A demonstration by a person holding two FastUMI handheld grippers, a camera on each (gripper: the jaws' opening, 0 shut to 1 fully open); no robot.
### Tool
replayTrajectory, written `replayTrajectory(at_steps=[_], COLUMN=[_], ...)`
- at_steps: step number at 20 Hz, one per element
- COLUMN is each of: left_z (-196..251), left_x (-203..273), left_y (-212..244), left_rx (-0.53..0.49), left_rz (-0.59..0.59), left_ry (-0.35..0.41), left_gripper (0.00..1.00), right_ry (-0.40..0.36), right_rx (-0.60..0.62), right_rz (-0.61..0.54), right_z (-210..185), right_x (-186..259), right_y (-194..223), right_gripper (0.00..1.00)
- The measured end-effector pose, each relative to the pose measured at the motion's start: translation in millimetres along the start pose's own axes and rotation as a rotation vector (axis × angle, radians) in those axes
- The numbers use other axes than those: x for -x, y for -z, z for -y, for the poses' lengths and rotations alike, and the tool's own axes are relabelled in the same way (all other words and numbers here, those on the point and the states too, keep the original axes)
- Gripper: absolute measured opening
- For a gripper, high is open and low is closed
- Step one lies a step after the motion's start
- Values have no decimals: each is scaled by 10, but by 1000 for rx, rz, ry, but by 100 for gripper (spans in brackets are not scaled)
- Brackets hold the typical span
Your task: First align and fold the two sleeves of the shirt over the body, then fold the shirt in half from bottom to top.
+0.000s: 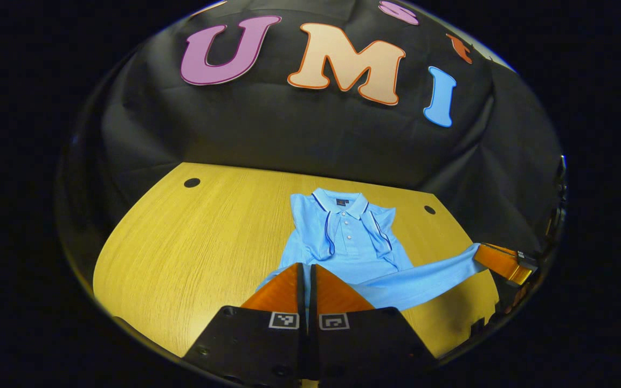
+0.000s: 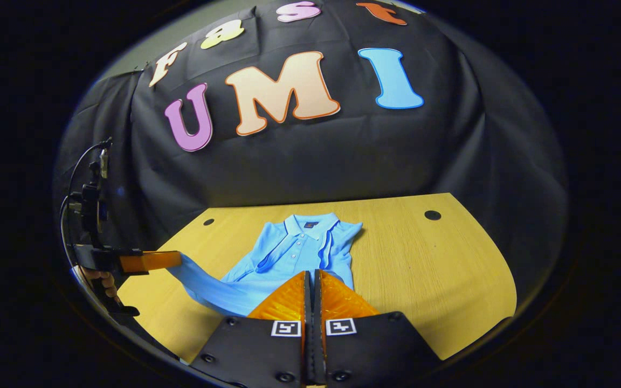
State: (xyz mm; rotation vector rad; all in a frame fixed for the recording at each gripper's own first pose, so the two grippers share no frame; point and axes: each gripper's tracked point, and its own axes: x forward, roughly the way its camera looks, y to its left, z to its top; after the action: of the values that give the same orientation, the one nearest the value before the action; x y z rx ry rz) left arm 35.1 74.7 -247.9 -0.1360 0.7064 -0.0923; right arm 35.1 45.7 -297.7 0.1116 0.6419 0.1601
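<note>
Lying collar-far, shirt (image 1: 351, 242) — sleeves folded, hem lifted

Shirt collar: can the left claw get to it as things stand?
Probably not yet. The left claw is shut on the shirt hem, as is the right claw, so it must let go first. Nothing lies on the table towards the collar.

No legible text, number or brand discerned, square black-and-white coded markers (image 1: 283, 320) borne on the gripper bodies, not readable as writing, small dark label inside the shirt collar (image 1: 340, 202) too small to be made out
</note>
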Motion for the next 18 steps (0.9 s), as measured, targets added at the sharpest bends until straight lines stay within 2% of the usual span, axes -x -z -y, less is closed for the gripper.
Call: replayTrajectory(at_steps=[8,11,18], left_z=[-128,-206,-431], left_x=[-893,-1273,-2152], left_y=[-620,-767,-844], left_rx=[-20,-29,-22], left_rz=[35,52,36], left_ry=[39,44,33], left_gripper=[0,0,0], right_ry=[101,149,249], right_rx=[-14,-6,-41], right_rz=[45,68,51], right_z=[247,362,648], right_x=[-884,-1343,-2298], right_y=[-407,-533,-453], right_gripper=[2,2,2])
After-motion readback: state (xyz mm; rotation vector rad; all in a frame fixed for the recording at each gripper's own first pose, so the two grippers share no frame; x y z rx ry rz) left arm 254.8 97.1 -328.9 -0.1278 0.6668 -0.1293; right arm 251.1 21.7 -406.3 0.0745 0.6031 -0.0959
